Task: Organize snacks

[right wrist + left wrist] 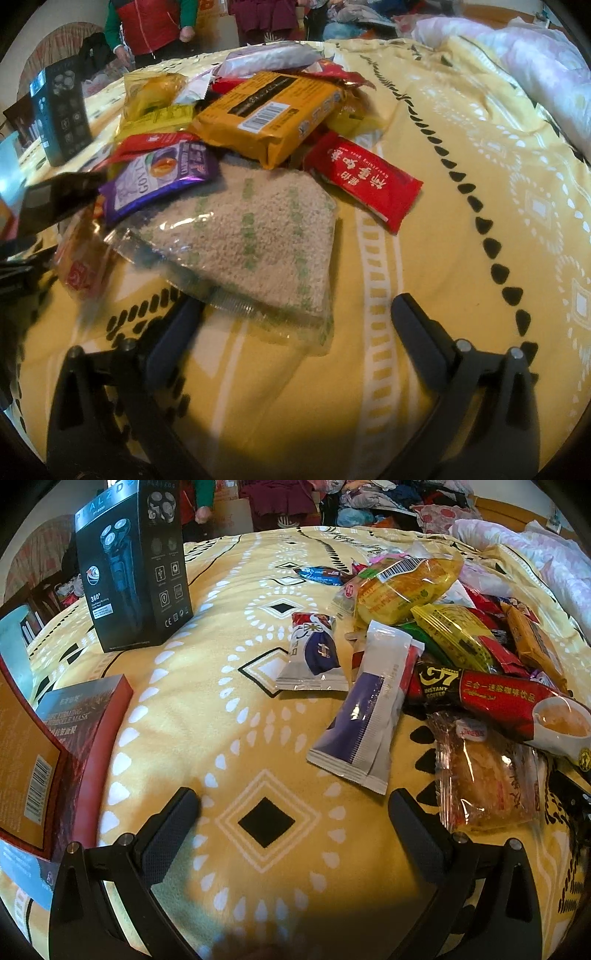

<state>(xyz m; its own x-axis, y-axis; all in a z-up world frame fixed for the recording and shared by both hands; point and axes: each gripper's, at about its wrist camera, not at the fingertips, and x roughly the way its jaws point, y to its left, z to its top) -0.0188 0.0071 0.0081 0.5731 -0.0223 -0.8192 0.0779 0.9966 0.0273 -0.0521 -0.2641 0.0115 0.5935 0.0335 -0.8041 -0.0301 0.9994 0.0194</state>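
Observation:
A pile of snack packets lies on a yellow patterned blanket point(192, 731). In the left wrist view my left gripper point(295, 812) is open and empty above the blanket. Just ahead lie a white-purple sachet point(364, 716), a small white-blue packet point(314, 657), a red G7 coffee packet point(495, 698) and a clear-wrapped pastry point(484, 775). In the right wrist view my right gripper point(295, 314) is open, its left finger point(173, 339) near the edge of a clear bag of beige crumbs point(258, 240). Behind are a purple packet point(159, 181), an orange pack point(269, 114) and a red sachet point(365, 181).
A black shaver box point(133, 568) stands upright at the far left of the blanket. A red-edged mask box point(66, 753) lies at the left. Pink bedding point(535, 66) and piled clothes lie at the far right. A person in a red vest point(147, 26) stands behind.

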